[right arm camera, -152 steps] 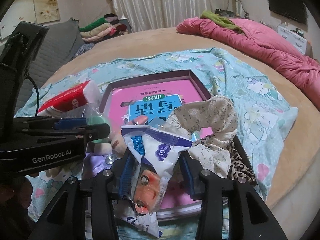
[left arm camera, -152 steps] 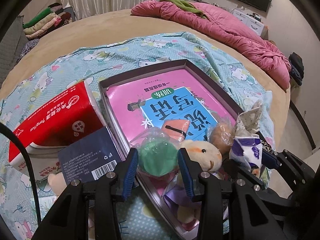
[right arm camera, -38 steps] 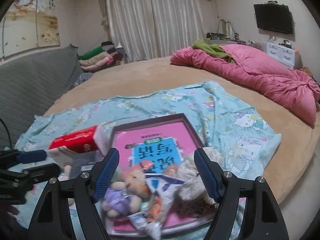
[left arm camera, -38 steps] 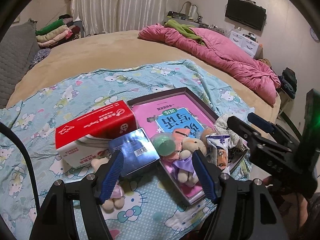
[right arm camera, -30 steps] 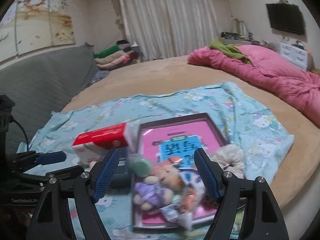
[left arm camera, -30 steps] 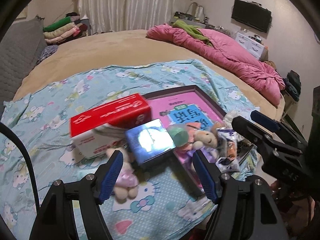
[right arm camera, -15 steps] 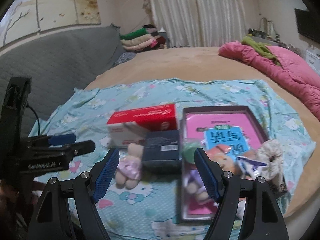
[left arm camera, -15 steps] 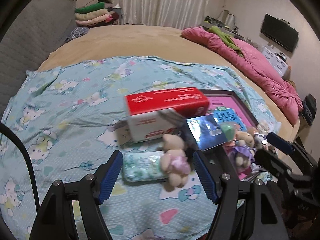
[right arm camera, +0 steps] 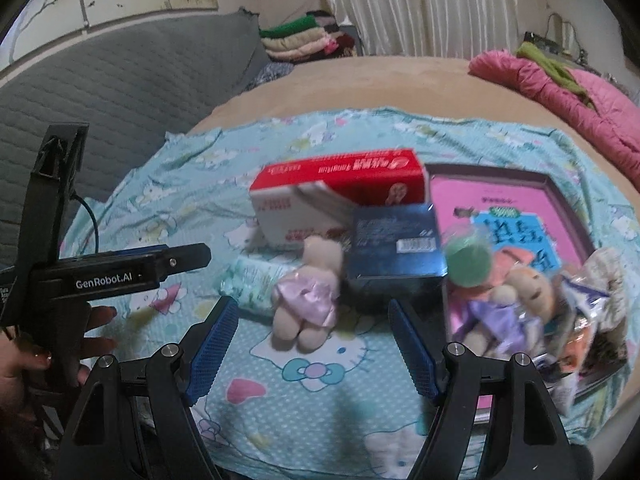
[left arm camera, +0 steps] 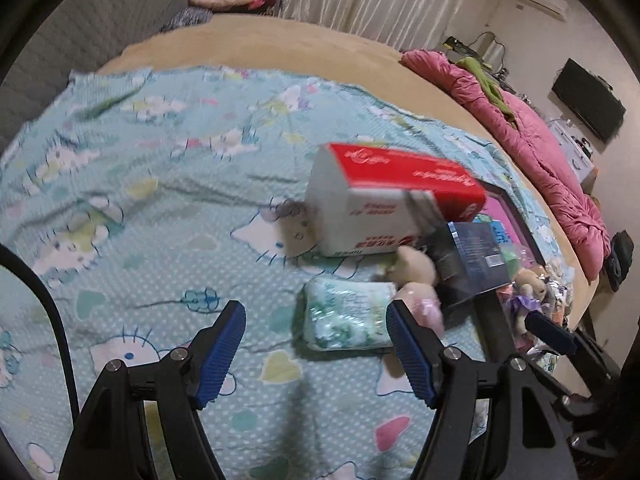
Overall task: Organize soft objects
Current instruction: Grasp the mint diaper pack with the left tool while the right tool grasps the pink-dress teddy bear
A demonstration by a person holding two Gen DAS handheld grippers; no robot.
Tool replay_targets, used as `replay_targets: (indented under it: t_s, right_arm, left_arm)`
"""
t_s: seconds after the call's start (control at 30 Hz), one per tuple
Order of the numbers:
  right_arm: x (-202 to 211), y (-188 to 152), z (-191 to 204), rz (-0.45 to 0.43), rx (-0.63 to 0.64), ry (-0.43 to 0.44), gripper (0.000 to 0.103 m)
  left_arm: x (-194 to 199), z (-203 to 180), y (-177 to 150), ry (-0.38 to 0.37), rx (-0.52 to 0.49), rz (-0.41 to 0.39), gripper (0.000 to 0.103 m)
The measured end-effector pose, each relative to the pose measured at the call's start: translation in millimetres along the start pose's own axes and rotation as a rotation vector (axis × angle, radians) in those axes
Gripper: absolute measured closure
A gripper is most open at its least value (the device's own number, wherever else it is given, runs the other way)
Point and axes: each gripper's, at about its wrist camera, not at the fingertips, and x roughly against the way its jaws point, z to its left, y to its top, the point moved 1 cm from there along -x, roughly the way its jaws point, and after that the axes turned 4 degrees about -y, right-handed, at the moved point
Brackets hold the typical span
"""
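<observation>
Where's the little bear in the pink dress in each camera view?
Left wrist view: the bear in the pink dress is right of centre, blurred, beside the green-patterned soft pack, just beyond the open left tool's right finger.
Right wrist view: the bear is at centre, lying beyond the open right tool.
Shared landmark: the red and white tissue pack just behind it.

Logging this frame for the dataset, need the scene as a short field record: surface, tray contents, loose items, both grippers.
surface: cartoon-print blanket on a bed
tray: dark-rimmed tray holding a pink book, green ball, purple-dressed plush, snack packets
loose items: red tissue box, blue box, pink-dressed plush, pale green tissue pack
left gripper: open, empty, above the blanket near the tissue pack
right gripper: open, empty, in front of the pink-dressed plush
</observation>
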Motion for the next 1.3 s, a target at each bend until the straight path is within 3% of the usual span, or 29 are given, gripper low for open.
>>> replay_targets:
  t_s: [0.4,0.77,0.9,0.97,1.07,1.3]
  right_arm:
    - [-57.2,-11.0,7.1,0.087,-0.033,-0.042,0.025]
    - [-84.8,-10.2,-0.7,0.119,-0.111,-0.028,0.025]
    - [-90.6,-10.7,1.8,0.113,-0.116,-0.006,0.025]
    - [-94.0,-10.4,2.5,0.114,-0.123,0.008,0.039]
    - [-96.9,-10.4,2.5,0.120,-0.129,0.039,0.051]
    - [-87.0,-12.7,3.6,0.120,-0.077,0.025,0.061]
  left_arm:
    - [-51.8,19.2,2.5,-0.139,0.108,0.087,0.031]
    - [-70.7,19.4,2.1,-0.204,0.104,0.110,0.031]
    - [-73.0,19.5,1.6,-0.224,0.104,0.118,0.039]
    - [-74.9,17.2,0.1,-0.230,0.096,0.131,0.044]
    - [-79.1,12.2,-2.5,-0.230,0.077,0.149,0.049]
    - [-76.9,7.6,-6.2,-0.256,0.064,0.143,0.068]
